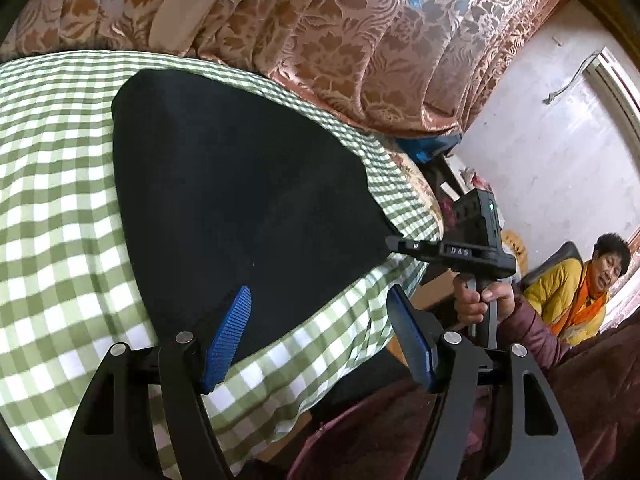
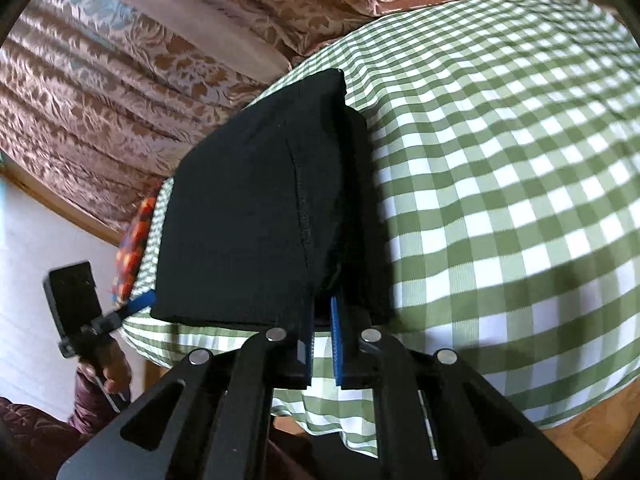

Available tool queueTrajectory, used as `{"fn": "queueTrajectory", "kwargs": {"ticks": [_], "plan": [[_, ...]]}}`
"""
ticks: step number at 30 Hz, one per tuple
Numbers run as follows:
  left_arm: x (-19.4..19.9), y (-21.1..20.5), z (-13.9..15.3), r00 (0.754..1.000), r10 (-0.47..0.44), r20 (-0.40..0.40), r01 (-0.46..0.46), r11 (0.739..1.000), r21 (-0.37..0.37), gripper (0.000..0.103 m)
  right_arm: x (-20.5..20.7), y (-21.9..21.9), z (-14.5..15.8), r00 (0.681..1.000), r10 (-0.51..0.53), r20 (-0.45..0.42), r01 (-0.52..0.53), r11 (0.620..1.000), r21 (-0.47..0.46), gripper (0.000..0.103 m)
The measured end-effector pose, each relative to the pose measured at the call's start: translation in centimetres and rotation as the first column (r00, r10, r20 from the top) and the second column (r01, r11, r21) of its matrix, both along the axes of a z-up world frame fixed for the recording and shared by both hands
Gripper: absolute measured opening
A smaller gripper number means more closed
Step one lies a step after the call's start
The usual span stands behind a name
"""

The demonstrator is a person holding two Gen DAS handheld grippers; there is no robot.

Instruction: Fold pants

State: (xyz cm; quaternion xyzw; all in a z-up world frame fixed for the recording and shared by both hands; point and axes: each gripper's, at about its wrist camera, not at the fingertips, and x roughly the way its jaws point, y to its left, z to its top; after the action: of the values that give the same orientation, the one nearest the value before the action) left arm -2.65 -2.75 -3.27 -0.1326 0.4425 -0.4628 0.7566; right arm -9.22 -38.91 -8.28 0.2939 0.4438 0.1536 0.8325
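Black pants (image 1: 240,180) lie folded on a green-and-white checked cloth (image 1: 60,200). My left gripper (image 1: 320,320) is open at their near edge: one blue pad (image 1: 228,336) is over the black fabric, the other (image 1: 412,340) past the cloth's edge, and neither presses on anything. My right gripper (image 1: 394,242) is shut on the pants' right corner. In the right wrist view the pants (image 2: 240,220) are a thick stack, and the right gripper (image 2: 322,312) pinches the near edge layers. My left gripper (image 2: 138,304) shows at the pants' left corner.
A brown brocade fabric (image 1: 360,40) rises behind the checked cloth (image 2: 500,200). A person in a yellow jacket (image 1: 572,292) sits at the right by a pale wall. The cloth's edge drops off close to both grippers, with wooden floor (image 2: 592,420) below.
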Motion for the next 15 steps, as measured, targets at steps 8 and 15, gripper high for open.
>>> {"fn": "queueTrajectory", "kwargs": {"ticks": [8,15], "plan": [[0.8,-0.4,0.9,1.000,0.020,0.022,-0.020,1.000,-0.008,0.069,-0.2,-0.2,1.4,1.000,0.021,-0.003,-0.021,1.000,-0.008,0.013],[0.2,-0.6,2.1,0.994,0.055,0.093,-0.055,0.999,-0.002,0.069,0.9,-0.9,8.2,0.982,-0.100,0.162,0.111,0.992,-0.060,0.046]]}}
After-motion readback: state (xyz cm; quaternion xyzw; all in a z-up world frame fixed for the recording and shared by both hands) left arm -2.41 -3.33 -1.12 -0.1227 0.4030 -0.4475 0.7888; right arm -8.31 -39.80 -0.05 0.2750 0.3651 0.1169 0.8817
